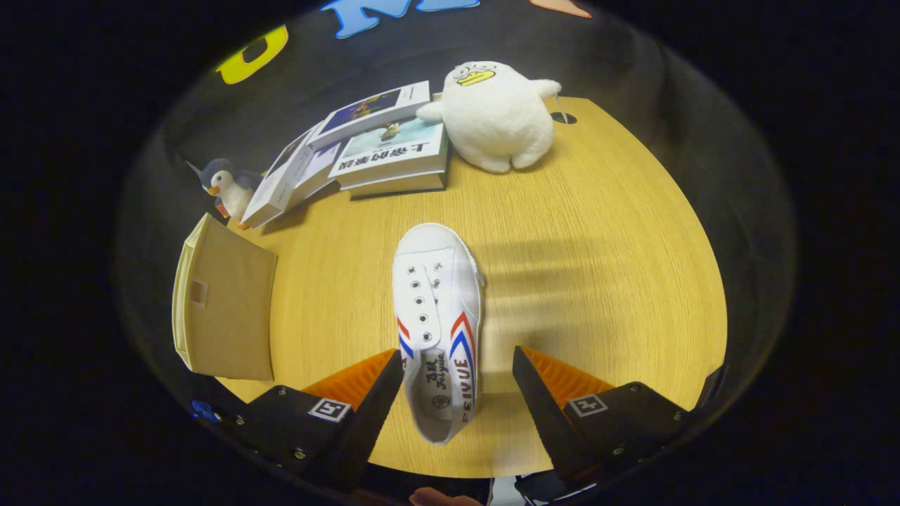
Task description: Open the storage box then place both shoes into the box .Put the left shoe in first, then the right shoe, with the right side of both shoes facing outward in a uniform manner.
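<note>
Between the wide-spread fingers [457,393] lies the white shoe's [437,316] heel, toe pointing away, untouched.

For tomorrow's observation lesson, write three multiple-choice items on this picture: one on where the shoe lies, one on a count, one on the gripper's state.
1. Where does the white shoe lie?
A. heel end between the gripper's fingers, toe pointing away
B. inside the storage box
C. on the books

2. How many plush toys are in the scene?
A. one
B. two
C. four

3. What state is the gripper in?
A. shut on the shoe
B. open
C. shut on a book

Answers:
1 A, its heel sits between the fingers on the table.
2 B, a white duck and a penguin.
3 B, a gap shows on the shoe's right side.
</note>
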### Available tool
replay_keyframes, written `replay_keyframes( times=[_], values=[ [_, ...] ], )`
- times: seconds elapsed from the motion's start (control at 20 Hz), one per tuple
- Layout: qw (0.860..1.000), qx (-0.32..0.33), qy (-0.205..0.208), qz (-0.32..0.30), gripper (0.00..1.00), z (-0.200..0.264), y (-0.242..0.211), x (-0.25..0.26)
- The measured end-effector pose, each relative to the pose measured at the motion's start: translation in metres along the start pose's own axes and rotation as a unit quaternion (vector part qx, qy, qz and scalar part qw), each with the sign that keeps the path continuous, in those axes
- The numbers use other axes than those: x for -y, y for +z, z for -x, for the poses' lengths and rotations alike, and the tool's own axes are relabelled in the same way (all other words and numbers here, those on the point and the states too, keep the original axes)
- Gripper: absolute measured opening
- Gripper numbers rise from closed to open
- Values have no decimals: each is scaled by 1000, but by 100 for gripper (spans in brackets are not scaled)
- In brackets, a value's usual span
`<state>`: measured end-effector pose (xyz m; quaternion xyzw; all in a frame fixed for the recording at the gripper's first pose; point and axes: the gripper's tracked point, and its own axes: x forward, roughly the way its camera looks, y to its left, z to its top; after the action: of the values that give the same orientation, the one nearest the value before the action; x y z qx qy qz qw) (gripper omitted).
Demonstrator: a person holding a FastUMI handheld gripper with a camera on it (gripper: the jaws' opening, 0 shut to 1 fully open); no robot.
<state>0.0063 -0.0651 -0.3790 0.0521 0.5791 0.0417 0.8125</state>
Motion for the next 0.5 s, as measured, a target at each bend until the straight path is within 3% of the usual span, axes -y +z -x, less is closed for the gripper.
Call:
replay_keyframes(
  times=[0.35,0.45,0.5],
  values=[
    [999,-54,1,-1,95,-39,-10,13],
    [998,-61,1,-2,90,-46,-10,13],
    [998,-64,8,-8,83,-49,-11,10]
  ],
)
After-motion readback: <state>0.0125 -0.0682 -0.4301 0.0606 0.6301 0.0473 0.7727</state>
